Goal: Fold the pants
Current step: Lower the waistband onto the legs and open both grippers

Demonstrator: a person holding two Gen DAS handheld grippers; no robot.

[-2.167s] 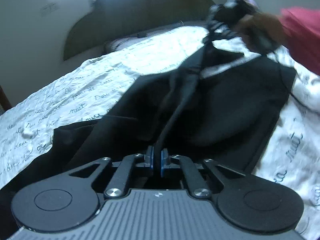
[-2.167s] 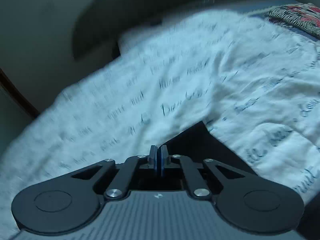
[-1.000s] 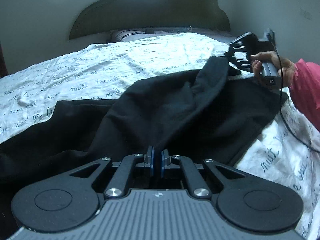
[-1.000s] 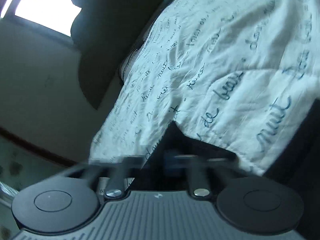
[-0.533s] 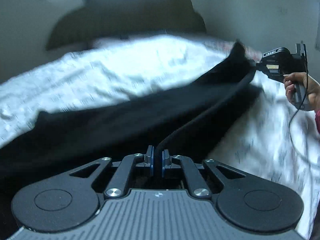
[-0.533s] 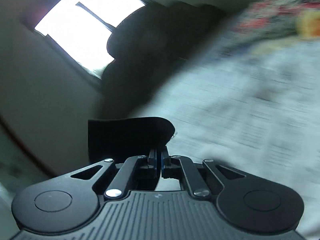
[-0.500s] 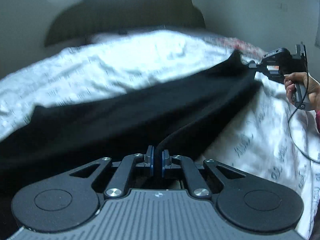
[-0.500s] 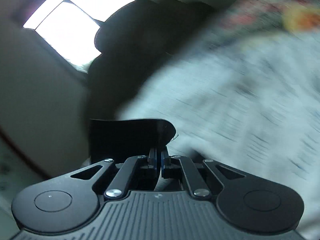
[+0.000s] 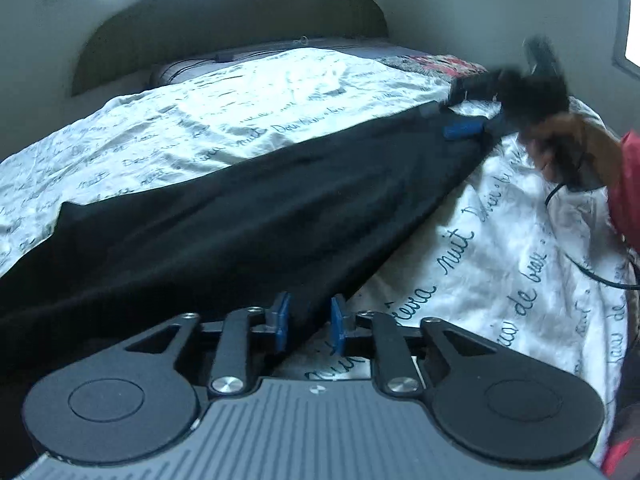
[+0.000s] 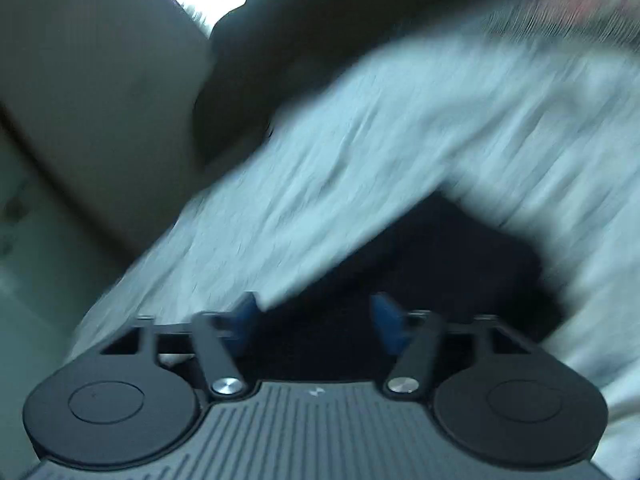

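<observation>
The black pants (image 9: 260, 216) lie in a long flat band across the white script-printed bedsheet (image 9: 224, 120), running from lower left to upper right. My left gripper (image 9: 308, 320) is at their near end. Its jaws are opening, and the pants' edge lies loose between the blue pads. At the far end is my right gripper (image 9: 448, 120), blurred, held by a hand (image 9: 568, 152) with a red sleeve (image 9: 632, 184). In the blurred right wrist view, the right gripper (image 10: 316, 320) has its jaws opening wide, with dark pants cloth (image 10: 440, 264) lying under and between them, unpinched.
A dark headboard (image 9: 240, 20) and a grey wall stand behind the bed. A red patterned cloth (image 9: 440, 64) lies near the far right corner. A black cable (image 9: 592, 276) trails from the right hand over the sheet.
Both grippers were shut on the pants and held them stretched between them. Now both pairs of jaws have parted and the pants lie flat on the bed. The right gripper has swung and rolled.
</observation>
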